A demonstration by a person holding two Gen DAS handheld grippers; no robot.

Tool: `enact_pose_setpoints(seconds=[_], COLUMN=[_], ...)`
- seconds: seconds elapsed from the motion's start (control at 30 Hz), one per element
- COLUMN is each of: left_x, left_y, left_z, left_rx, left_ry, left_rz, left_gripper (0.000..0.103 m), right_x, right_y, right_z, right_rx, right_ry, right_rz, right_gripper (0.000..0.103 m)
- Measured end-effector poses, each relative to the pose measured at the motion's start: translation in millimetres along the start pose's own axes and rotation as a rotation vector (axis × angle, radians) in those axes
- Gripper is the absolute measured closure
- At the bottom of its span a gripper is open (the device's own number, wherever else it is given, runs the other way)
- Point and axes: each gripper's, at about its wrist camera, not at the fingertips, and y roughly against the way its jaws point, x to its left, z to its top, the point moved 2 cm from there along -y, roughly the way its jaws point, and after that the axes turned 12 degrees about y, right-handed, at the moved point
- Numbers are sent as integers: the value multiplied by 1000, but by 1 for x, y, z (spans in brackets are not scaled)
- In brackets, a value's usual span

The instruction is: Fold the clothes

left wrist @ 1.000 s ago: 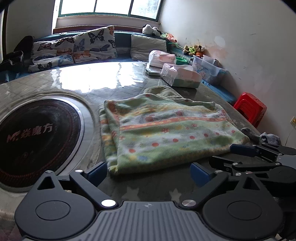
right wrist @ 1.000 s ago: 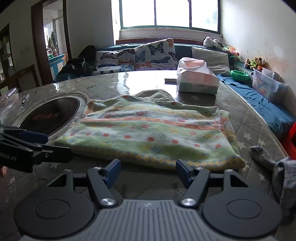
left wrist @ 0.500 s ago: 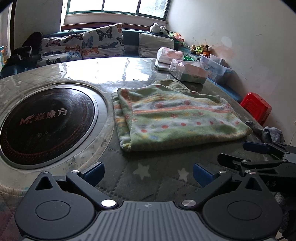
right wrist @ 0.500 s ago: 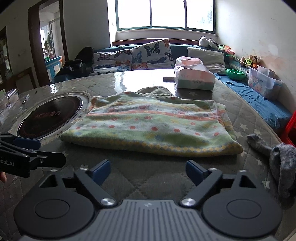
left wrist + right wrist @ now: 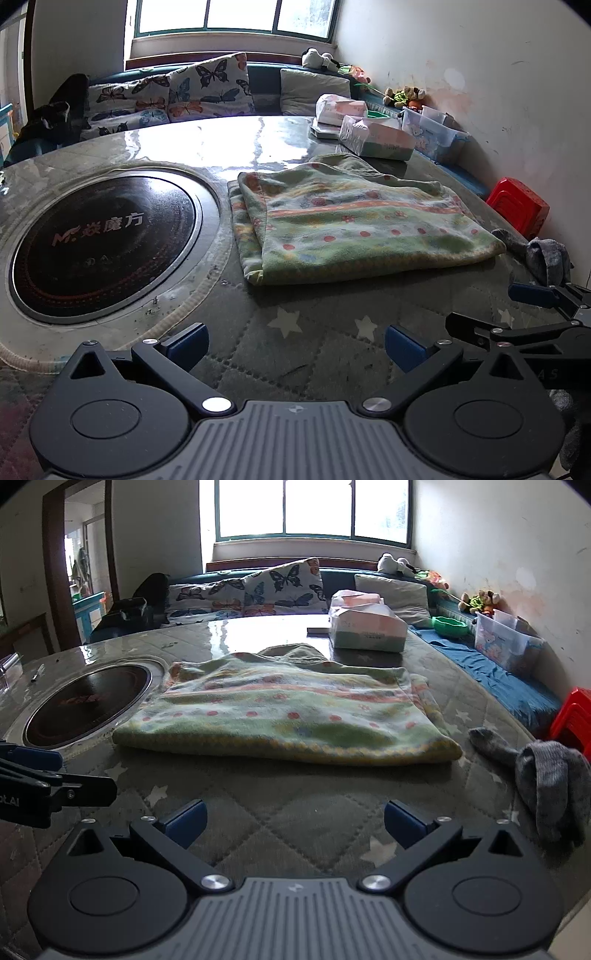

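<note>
A green patterned fleece garment (image 5: 354,225) lies folded flat on the quilted table; it also shows in the right wrist view (image 5: 291,712). My left gripper (image 5: 295,345) is open and empty, held back from the garment's near edge. My right gripper (image 5: 293,821) is open and empty, also short of the near edge. The right gripper's fingers (image 5: 532,293) show at the right of the left wrist view. The left gripper's fingers (image 5: 33,755) show at the left of the right wrist view.
A round black cooktop (image 5: 99,243) is set in the table left of the garment. Grey socks (image 5: 546,771) lie at its right. Tissue packs (image 5: 364,629) stand behind it. A red stool (image 5: 517,206) and a cushioned bench (image 5: 258,590) lie beyond the table.
Both grippers have drawn back from the garment toward the table's near edge, and their jaws have opened wider. The garment has not moved.
</note>
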Motion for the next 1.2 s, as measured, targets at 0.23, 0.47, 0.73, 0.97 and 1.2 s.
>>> enact_pose_setpoints(seconds=[0.23,0.47,0.73,0.97,1.2], left_x=[-1,-1,-4,-4,-4], left_y=[6,10,15,19,22], left_z=[-6,-12,-16,-18,-19], left_rx=[-12,-14,-21,-27,-31], left_ry=[-17,-34,-49,-56,-56], left_rz=[8,8,1,0,-4], left_gripper=[0,0,0,0,0], right_x=[5,8,12,13,16], right_y=[5,9,15,19,22], right_z=[-9,-13,-16,-17,-17], right_rx=[5,0,-7,-15,-21], right_ry=[-9,-36,-51,-64,-67], right_rz=[-22,-28,-28,-32,-30], right_gripper=[0,0,0,0,0])
